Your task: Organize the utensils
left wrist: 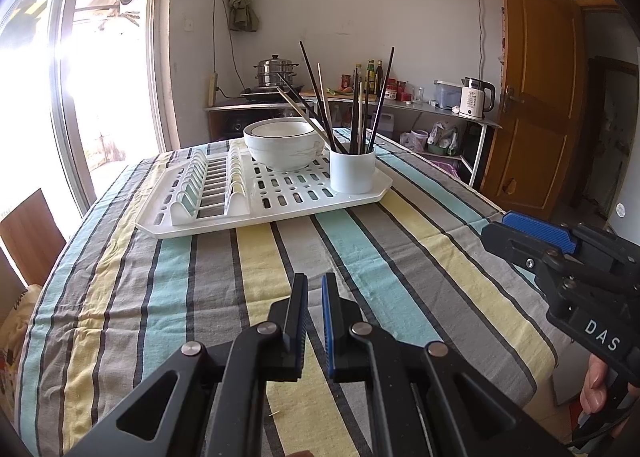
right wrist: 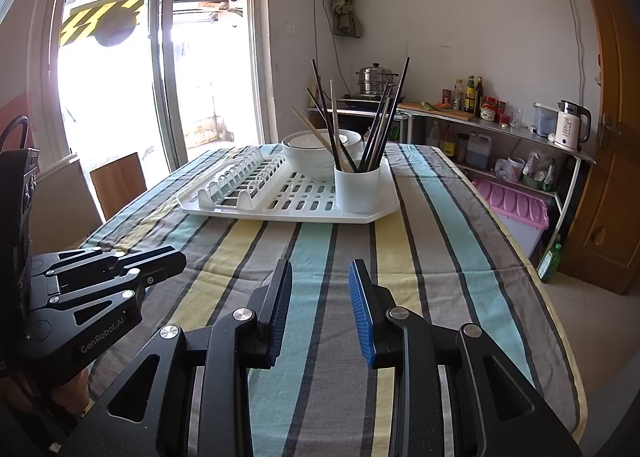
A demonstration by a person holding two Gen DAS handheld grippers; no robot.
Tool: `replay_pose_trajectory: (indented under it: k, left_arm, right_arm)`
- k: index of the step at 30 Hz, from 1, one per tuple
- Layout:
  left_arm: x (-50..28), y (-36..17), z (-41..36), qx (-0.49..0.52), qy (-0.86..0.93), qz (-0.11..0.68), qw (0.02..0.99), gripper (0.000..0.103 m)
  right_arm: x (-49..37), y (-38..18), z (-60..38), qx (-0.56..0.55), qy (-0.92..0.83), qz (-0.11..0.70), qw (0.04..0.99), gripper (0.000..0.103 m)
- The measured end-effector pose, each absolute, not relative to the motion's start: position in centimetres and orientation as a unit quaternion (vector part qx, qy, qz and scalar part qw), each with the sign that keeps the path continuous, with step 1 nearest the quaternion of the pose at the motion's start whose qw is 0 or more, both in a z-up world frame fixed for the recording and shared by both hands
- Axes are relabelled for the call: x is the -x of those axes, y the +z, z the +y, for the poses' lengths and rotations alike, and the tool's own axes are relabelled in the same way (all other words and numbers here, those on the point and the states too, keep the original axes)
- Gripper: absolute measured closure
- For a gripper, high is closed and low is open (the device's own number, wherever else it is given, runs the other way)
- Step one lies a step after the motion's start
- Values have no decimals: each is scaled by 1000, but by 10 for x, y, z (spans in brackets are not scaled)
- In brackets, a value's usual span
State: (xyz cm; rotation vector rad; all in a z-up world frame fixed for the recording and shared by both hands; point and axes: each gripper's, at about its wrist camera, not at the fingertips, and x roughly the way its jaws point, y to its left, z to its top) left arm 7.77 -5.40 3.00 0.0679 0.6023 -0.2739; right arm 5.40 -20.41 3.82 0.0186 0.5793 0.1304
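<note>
Chopsticks (right wrist: pixel 360 129) are best taken singly from the white cup (right wrist: pixel 357 189); left gripper (left wrist: pixel 315 289) is closed, empty; right gripper (right wrist: pixel 320 277) is parted, empty

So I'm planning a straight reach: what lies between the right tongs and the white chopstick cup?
Only bare striped tablecloth, then the rim of the white drying rack that the cup stands on. The right wrist view shows it.
</note>
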Motion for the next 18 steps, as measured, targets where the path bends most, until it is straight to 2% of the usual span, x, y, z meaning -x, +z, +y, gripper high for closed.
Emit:
replay_pose_trajectory:
  k: [18]
  left_arm:
    - [-79,25,-57,-30,-138,297,944,97]
  right_arm:
    - [-55,35,-205,-11,64,287,956,73]
